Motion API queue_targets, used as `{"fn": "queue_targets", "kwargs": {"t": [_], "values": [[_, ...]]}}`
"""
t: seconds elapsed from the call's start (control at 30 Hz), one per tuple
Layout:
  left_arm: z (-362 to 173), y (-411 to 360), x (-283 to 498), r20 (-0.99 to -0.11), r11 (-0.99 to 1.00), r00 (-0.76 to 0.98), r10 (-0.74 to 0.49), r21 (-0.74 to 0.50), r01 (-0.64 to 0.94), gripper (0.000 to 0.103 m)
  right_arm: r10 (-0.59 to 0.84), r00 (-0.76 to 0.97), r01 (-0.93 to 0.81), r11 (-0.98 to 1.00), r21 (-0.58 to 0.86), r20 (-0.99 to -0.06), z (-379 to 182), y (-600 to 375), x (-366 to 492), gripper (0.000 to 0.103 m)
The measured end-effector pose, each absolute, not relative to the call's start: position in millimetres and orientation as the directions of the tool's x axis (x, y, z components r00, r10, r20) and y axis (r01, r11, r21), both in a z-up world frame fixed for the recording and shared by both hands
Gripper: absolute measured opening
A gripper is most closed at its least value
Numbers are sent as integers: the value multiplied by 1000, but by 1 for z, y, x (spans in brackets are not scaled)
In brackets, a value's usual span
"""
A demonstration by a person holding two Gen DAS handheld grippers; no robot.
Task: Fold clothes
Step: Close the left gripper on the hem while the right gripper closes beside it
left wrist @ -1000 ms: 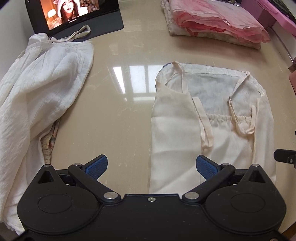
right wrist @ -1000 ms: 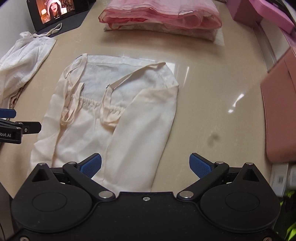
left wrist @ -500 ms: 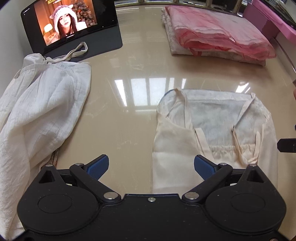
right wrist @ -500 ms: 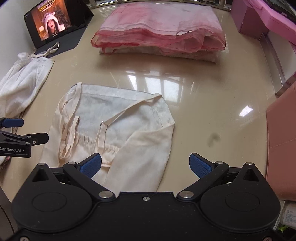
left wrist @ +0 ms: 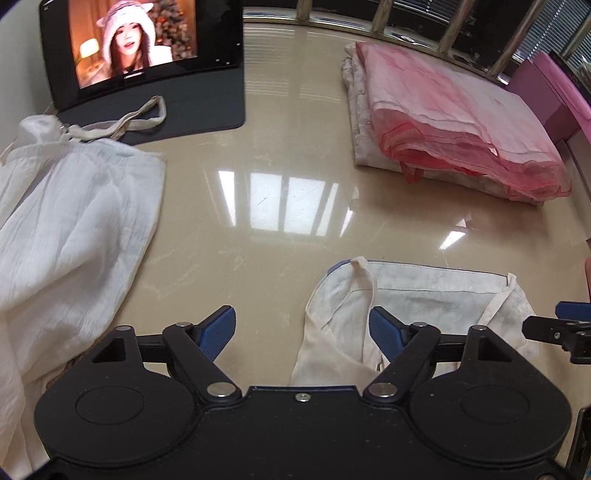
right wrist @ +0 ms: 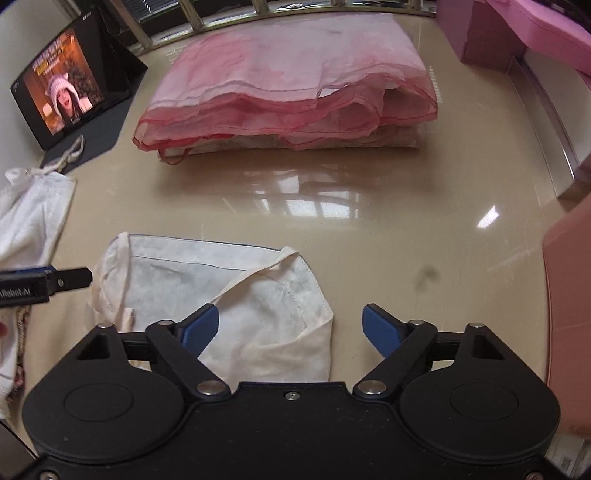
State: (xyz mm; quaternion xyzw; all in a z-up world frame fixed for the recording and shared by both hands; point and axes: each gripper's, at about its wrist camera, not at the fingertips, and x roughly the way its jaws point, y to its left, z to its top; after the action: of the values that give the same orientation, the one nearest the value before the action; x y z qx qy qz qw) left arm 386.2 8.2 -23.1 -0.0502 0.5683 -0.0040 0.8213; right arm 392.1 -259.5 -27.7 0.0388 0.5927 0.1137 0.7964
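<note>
Left wrist view first: the left gripper hangs over the glossy beige table with its blue pads apart and closing in, nothing pressed between them. Its right pad sits over the near left part of the cream garment, which lies flat with its thin straps on top; whether the pad touches the cloth is hard to tell from this angle. At the right edge of that view the other tool's tip pokes in beside the garment's right strap.

From the right wrist, the right gripper is likewise unclenched, its jaws narrowing, with the garment's near right corner lying below the gap and not pinched. The left fingertip overlaps the fabric in the picture.

Left of the garment, well apart from it, a crumpled white garment spreads across the table, its strap trailing onto the dark stand of a tablet that shows a video. Farther back on the right lies a folded pink stack of sheer cloth, and beyond it pink boxes line the far corner.
</note>
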Motion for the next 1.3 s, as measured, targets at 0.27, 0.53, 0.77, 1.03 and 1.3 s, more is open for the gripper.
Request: {"fn": "queue_targets", "kwargs": {"t": [0.27,0.53,0.77,1.03,1.3], "values": [[-34,-5,404,-925,996,369,-86,-82,27,67,241,269,-144,967,208,-933,-43,-257,409,82],[-44,-14,413,-930,996,356,-87,-69,64,53,240,284,-157,967,202,-928,-48,-254,416,75],[-44,-25,417,-931,990,357,-76,-28,137,42,178,294,-265,959,99,-939,-45,-237,412,45],[-39,-42,415,-929,974,353,-108,-27,227,10,175,277,-347,935,72,-945,-43,-235,407,9],[-17,-38,404,-890,967,437,-130,-16,254,6,231,292,-387,916,106,-928,-29,-240,399,5]]}}
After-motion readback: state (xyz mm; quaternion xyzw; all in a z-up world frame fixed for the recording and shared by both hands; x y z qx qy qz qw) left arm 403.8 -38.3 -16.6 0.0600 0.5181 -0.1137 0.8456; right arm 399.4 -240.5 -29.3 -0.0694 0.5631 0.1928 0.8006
